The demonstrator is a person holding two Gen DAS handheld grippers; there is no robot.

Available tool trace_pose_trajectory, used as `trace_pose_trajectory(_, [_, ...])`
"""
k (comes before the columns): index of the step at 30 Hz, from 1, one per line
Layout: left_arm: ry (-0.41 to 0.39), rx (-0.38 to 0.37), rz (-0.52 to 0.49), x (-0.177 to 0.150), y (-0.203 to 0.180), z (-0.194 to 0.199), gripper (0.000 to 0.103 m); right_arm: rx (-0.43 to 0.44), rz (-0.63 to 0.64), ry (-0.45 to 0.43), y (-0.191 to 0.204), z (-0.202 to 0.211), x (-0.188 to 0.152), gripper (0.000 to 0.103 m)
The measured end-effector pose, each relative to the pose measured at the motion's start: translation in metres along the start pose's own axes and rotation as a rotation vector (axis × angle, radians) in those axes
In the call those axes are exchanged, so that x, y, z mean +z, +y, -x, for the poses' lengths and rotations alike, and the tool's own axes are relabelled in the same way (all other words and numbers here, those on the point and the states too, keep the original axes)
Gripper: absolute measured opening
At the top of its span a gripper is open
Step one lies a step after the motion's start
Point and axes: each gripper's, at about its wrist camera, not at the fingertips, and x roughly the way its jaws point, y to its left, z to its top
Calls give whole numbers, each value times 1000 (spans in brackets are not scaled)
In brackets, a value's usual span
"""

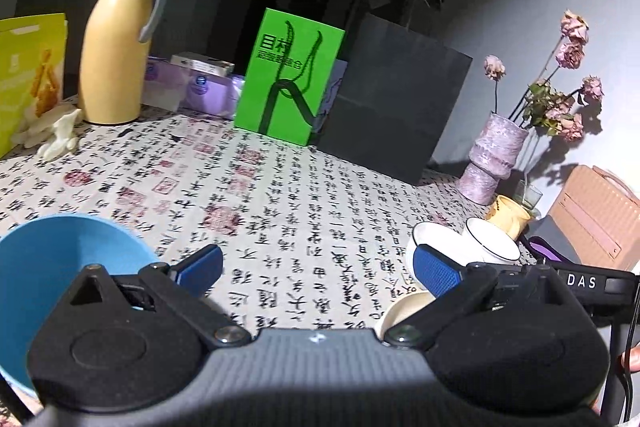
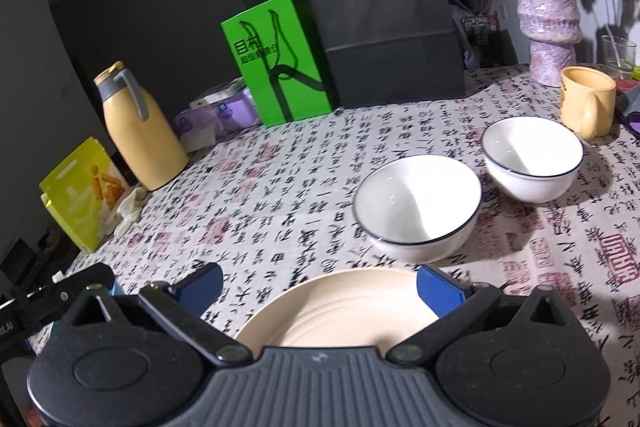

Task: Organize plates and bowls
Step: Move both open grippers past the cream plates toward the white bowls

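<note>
Your left gripper (image 1: pixel 318 273) hangs with its fingers spread wide apart, gripping nothing; the blue bowl (image 1: pixel 48 275) sits at the lower left of that frame, just beside the left finger. Your right gripper (image 2: pixel 318 285) is likewise spread wide, over the cream plate (image 2: pixel 340 311) at bottom centre. Two white bowls (image 2: pixel 418 205) (image 2: pixel 532 157) stand near each other on the tablecloth (image 2: pixel 260 195), right of centre.
</note>
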Motion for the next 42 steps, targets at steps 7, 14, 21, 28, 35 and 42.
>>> trace_pose_trajectory(7, [21,-16,-23,1,-20,-21,103,-18,-29,-16,-23,-2,9,103])
trace_pose_trajectory(14, [36,-28,-47,2,-39,-39,103,-34,-59,-37,-46,-3,18,103])
trace_pose_trajectory(21, [47,-38,-69,5,-57,-55,103,-41,-79,-61,-62,-4,29,103])
trace_pose_trajectory(28, [51,-35,-90,12,-75,-71,103,-47,-97,-76,-72,-8,40,103])
trace_pose_trajectory(35, [56,-10,-121,17,-91,-89,103,-45,-116,-57,-83,-22,52,103])
trace_pose_trajectory(42, [89,23,-126,19,-100,-113,103,-20,-167,-43,-96,-36,52,103])
